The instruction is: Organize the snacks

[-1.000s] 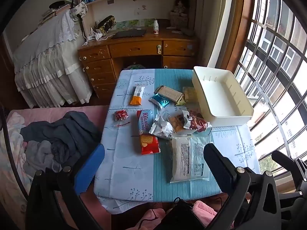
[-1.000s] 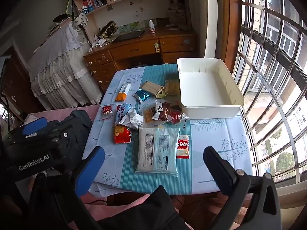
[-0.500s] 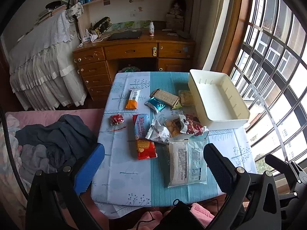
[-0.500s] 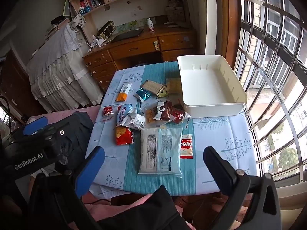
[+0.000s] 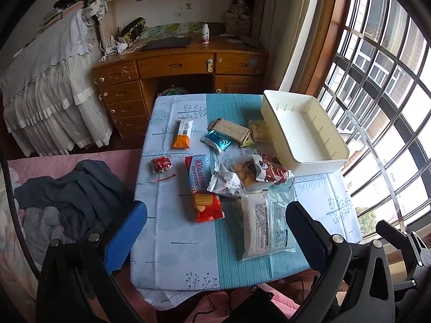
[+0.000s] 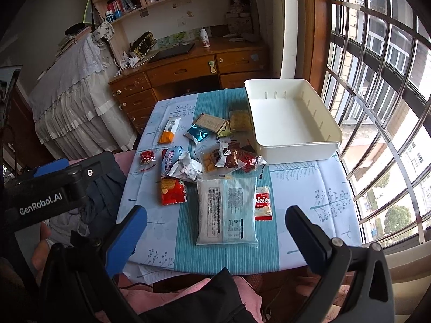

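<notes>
Several snack packets lie on a blue tablecloth (image 5: pixel 186 242): a large white pack (image 5: pixel 265 222) (image 6: pixel 226 210), a red chips bag (image 5: pixel 208 206) (image 6: pixel 172 190), a blue biscuit pack (image 5: pixel 198 171), an orange-tipped bar (image 5: pixel 183 133) (image 6: pixel 168 131), a teal pouch (image 5: pixel 217 141), a cookies packet (image 6: pixel 262 203). An empty white bin (image 5: pixel 304 132) (image 6: pixel 292 119) stands at the table's far right. My left gripper (image 5: pixel 215 238) hovers open above the near edge, holding nothing. My right gripper (image 6: pixel 215 239) is open too, over the near edge beside the large pack.
A wooden desk (image 5: pixel 177 67) with drawers stands behind the table. A window with bars (image 6: pixel 377 94) runs along the right. Dark clothes (image 5: pixel 70 196) lie on a pink bed at the left. The left gripper's body (image 6: pixel 48 191) shows in the right wrist view.
Both grippers have drifted slightly; the table and snacks sit a little higher and nearer in view. Nothing on the table has moved.
</notes>
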The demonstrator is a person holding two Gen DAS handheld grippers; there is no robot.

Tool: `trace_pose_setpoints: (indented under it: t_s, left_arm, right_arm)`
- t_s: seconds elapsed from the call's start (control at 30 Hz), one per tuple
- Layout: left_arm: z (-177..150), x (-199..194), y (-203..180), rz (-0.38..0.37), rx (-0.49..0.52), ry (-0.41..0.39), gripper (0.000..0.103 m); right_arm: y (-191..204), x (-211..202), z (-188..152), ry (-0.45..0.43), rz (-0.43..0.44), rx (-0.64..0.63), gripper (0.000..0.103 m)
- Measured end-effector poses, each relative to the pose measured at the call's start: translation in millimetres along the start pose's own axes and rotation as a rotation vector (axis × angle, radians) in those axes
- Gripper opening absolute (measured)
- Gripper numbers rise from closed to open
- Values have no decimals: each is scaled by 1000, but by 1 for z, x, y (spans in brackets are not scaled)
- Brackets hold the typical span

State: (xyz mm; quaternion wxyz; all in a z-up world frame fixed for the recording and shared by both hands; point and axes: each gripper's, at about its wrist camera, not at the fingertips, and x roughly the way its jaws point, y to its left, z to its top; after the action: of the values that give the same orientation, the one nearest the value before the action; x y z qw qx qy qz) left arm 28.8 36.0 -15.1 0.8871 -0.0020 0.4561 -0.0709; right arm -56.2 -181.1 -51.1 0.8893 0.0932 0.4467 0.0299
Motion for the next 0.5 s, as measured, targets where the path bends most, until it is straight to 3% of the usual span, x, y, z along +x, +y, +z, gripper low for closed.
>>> trace_pose_setpoints:
  t_s: [0.3,0.5]
  left_arm:
    - [3,19,12,-42,-3,53,102]
    - [3,45,20,-44,-26,122,102]
  right_arm:
    - [1,3,-6,7,-20,63,103]
    - [-2,16,-10,57,-10,93,103]
